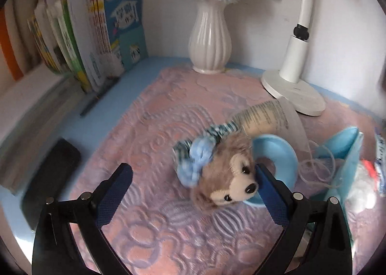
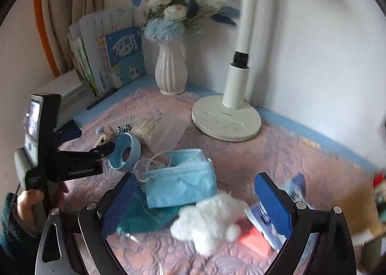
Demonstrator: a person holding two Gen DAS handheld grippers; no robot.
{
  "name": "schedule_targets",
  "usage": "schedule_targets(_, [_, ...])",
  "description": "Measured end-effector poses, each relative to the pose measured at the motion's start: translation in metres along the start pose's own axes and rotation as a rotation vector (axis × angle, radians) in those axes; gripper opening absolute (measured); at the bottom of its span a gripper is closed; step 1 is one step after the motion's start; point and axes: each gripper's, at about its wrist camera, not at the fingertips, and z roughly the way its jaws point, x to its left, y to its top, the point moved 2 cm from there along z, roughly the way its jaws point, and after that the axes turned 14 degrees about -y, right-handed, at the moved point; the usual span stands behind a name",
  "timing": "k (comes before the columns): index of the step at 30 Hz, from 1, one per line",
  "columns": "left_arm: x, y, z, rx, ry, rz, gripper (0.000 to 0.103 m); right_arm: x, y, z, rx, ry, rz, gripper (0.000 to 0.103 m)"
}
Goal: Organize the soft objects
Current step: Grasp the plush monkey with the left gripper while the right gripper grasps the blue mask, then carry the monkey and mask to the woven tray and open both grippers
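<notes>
- Little looks sorted to me: the soft things lie scattered on the pink quilted cloth that covers the counter, none gathered into one place that I can see.
- My left hand-held gripper is spread wide and holds nothing. The plush dog lies between its fingers, its face touching the right finger, and it leans on the blue ring.
- My right hand-held gripper is also wide and empty. It stands over the white fluffy toy, with the blue face mask just beyond.
- What is left, I judge, is nearly everything: dog, fluffy toy and mask all wait to be picked up and placed.
- Only the left wrist view shows the dog's face and its blue bow clearly, plus a dark flat object at the cloth's edge.
- Only the right wrist view shows the fluffy toy and mask whole, a red-and-blue packet beside them, and my left hand gripping its handle.
</notes>
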Motion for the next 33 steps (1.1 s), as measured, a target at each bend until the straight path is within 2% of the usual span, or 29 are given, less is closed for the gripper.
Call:
schedule_targets(3, [0.004,0.001,-0.012,-0.054,-0.072,-0.008,0.097,0.005,0.005,0.021,0.04,0.034,-0.009,0.098])
schedule_targets(4, [0.006,0.001,-0.015,-0.067,-0.125,-0.019,0.097,0.004,0.007,0.027,0.054,0.049,-0.002,0.098])
schedule_targets(6, [0.009,0.0,-0.014,-0.055,-0.182,-0.033,0.097,0.001,0.009,0.044,0.102,0.083,0.023,0.098])
schedule_targets(10, [0.01,0.001,-0.012,-0.054,-0.221,-0.043,0.097,-0.006,0.009,0.073,0.184,0.165,0.072,0.098])
schedule_targets(12, [0.006,0.002,-0.004,-0.017,-0.243,-0.031,0.097,-0.007,0.007,0.084,0.217,0.206,0.102,0.098])
schedule_targets(13, [0.003,0.002,0.001,0.003,-0.227,-0.019,0.096,-0.006,0.005,0.086,0.222,0.212,0.109,0.097])
schedule_targets(14, [0.001,0.002,0.003,0.012,-0.212,-0.01,0.096,-0.005,0.004,0.089,0.227,0.21,0.113,0.093])
schedule_targets(15, [-0.002,0.001,0.005,0.015,-0.194,0.006,0.091,-0.003,0.003,0.089,0.229,0.205,0.108,0.088])
schedule_targets(16, [-0.004,0.0,0.003,0.009,-0.192,0.016,0.073,0.0,0.001,0.09,0.233,0.204,0.099,0.074])
schedule_targets(17, [-0.005,0.0,0.002,0.001,-0.193,0.023,0.062,0.003,0.0,0.09,0.236,0.213,0.089,0.063])
schedule_targets(18, [-0.006,-0.001,0.002,0.001,-0.195,0.026,0.047,0.005,-0.001,0.09,0.238,0.211,0.082,0.06])
schedule_targets(19, [-0.005,-0.002,0.005,0.013,-0.195,0.021,0.047,0.007,-0.003,0.089,0.233,0.191,0.07,0.055])
schedule_targets(20, [-0.004,-0.003,0.006,0.018,-0.197,0.016,0.047,0.01,-0.003,0.087,0.225,0.174,0.051,0.045])
schedule_targets(23, [-0.001,-0.001,-0.006,-0.049,-0.216,0.016,0.046,0.012,-0.003,0.075,0.187,0.158,0.029,0.033])
schedule_targets(27, [0.005,-0.001,-0.016,-0.113,-0.242,-0.012,0.046,0.008,0.0,0.055,0.126,0.155,0.063,0.03])
schedule_targets(33, [0.007,-0.001,-0.015,-0.116,-0.257,-0.032,0.047,-0.014,0.001,0.016,0.055,0.167,0.15,0.03])
